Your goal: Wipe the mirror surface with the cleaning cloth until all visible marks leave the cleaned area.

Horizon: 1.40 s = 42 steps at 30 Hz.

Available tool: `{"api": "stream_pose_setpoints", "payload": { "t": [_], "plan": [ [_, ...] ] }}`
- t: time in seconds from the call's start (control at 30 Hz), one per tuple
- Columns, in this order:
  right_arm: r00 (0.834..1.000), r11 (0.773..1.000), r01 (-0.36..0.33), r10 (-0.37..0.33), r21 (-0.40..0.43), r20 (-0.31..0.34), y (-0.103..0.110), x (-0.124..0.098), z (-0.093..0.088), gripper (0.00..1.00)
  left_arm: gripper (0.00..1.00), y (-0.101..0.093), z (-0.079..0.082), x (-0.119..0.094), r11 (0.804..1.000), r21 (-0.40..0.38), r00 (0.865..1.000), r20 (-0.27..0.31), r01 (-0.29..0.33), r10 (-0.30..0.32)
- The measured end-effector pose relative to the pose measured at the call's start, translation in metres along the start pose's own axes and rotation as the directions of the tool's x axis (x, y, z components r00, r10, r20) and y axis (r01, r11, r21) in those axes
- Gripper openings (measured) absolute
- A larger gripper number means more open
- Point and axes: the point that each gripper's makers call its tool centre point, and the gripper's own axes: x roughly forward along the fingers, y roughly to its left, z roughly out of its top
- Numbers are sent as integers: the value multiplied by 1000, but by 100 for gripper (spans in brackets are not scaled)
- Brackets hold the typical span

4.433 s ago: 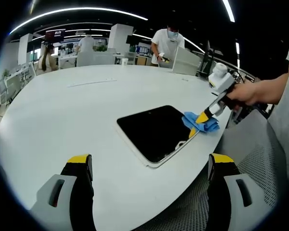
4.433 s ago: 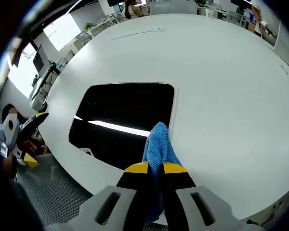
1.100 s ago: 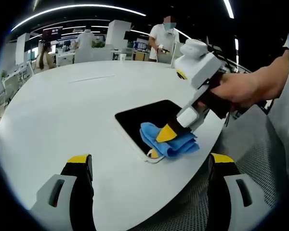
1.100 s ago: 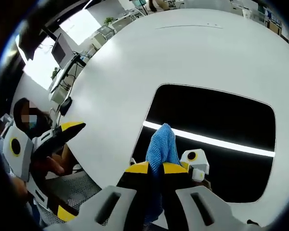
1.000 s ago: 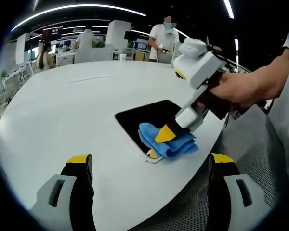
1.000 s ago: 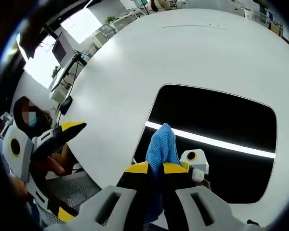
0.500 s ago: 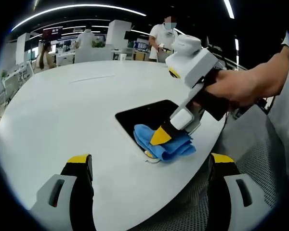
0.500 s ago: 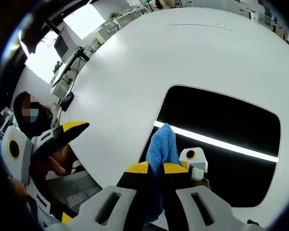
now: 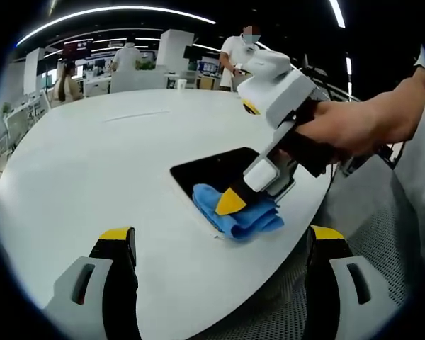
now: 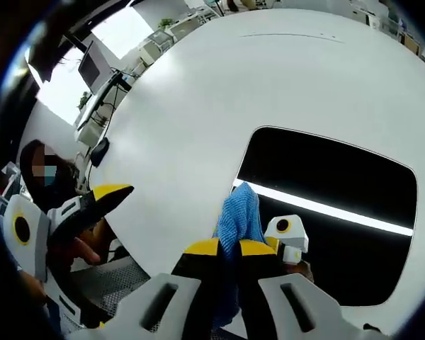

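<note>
No text, label, brand, number or sign can be read anywhere. The distant wall screen (image 9: 80,51), far behind the white surface (image 9: 92,163), is too small and blurred to make out any writing.

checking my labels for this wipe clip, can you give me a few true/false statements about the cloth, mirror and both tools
1. The right tool is shut on the blue cloth. True.
2. The cloth lies in the middle of the table, away from the mirror. False: it sits on the mirror's near corner by the table edge.
3. The left tool holds a second cloth. False: its jaws stand wide apart with nothing between them.
4. The mirror lies flat on the white table. True.
5. The mirror reflects a bright strip of light. True.
</note>
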Motion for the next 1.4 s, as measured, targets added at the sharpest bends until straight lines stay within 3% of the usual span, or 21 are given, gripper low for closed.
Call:
{"api": "stream_pose_setpoints", "payload": {
  "t": [0.8, 1.4],
  "plan": [
    [1000, 999, 9, -9, -33, 3, 0, 1, 1, 2, 99, -1, 0, 0, 1000, -2, 1000, -4, 1, -1],
    [999, 999, 14, -12, -45, 29, -10, 5, 26, 2, 99, -1, -1, 0, 1000, -2, 1000, -9, 4, -4]
  ]
}}
